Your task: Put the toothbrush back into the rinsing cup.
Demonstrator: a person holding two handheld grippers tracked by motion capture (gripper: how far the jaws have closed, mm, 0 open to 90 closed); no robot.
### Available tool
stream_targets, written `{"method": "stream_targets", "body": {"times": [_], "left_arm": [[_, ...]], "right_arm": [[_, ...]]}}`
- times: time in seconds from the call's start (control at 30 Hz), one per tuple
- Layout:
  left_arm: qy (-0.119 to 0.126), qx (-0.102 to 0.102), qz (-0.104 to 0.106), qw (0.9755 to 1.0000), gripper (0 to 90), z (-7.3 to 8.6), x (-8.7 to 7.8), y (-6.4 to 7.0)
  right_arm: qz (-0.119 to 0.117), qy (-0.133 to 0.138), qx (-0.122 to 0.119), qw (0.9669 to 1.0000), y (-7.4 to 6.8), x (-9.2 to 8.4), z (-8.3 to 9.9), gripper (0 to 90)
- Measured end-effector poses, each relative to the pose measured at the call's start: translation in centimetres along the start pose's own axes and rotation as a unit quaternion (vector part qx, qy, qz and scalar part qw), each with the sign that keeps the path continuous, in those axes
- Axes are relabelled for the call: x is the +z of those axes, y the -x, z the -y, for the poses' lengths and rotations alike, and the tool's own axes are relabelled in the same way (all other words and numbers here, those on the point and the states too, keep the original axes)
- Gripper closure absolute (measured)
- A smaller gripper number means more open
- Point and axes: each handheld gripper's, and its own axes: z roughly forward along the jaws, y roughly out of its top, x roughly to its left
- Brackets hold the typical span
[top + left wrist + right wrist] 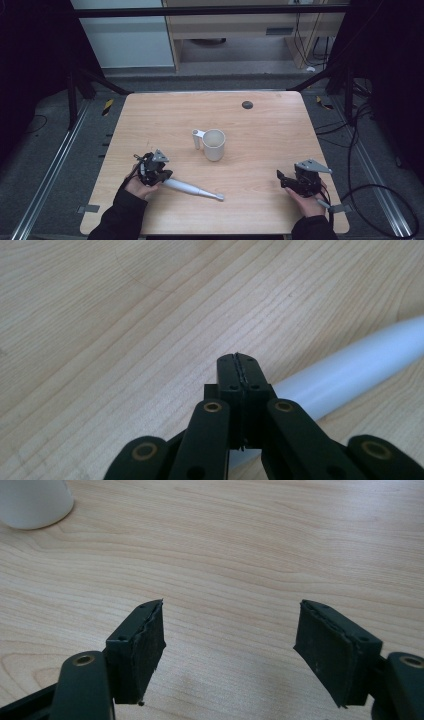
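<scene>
While the left gripper (239, 371) is held with its jaws pressed together and nothing between them, a white electric-toothbrush-like handle (192, 189) is seen lying on the wooden table (270, 145) just beneath and beside its tips, running away toward the right gripper (283, 179). That gripper is held well apart from it, jaws spread wide over bare wood. A white mug (214, 144) is set beyond both. For a clean pickup, the left jaws are best opened first, then lowered astride the handle's thicker end. No brand, label or writing can be read.
</scene>
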Motion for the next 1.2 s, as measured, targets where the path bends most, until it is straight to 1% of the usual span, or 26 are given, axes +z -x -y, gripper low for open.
{"method": "stream_targets", "body": {"times": [0.13,0.17,0.43,0.53,0.67,1.07,1.2], "left_arm": [[0.001,-0.005,0.001,1.0000,89.7,0.4,-0.3,0.0],[-0.001,-0.003,0.001,1.0000,89.7,0.5,-0.4,0.0],[-0.001,-0.004,0.004,1.0000,89.7,1.1,-0.7,0.3],[-0.003,0.000,0.004,1.0000,89.7,1.3,-0.8,0.5],[-0.003,-0.003,0.006,1.0000,89.7,1.6,-1.0,0.7],[-0.003,0.002,0.009,1.0000,89.7,2.4,-1.5,1.3],[-0.003,-0.001,0.010,0.9999,89.7,2.6,-1.5,1.4]], "right_arm": [[-0.001,-0.001,0.001,1.0000,0.0,0.0,0.0,27.5],[-0.001,0.000,0.000,1.0000,0.0,0.0,0.0,27.4],[-0.001,-0.001,0.000,1.0000,0.0,0.0,0.0,27.4],[-0.001,-0.001,0.000,1.0000,0.0,0.0,0.0,27.4],[-0.001,0.000,0.000,1.0000,0.0,0.0,0.0,27.4],[-0.001,0.000,-0.001,1.0000,0.0,0.0,0.0,27.4],[-0.001,0.000,-0.001,1.0000,0.0,0.0,0.0,27.4]]}}
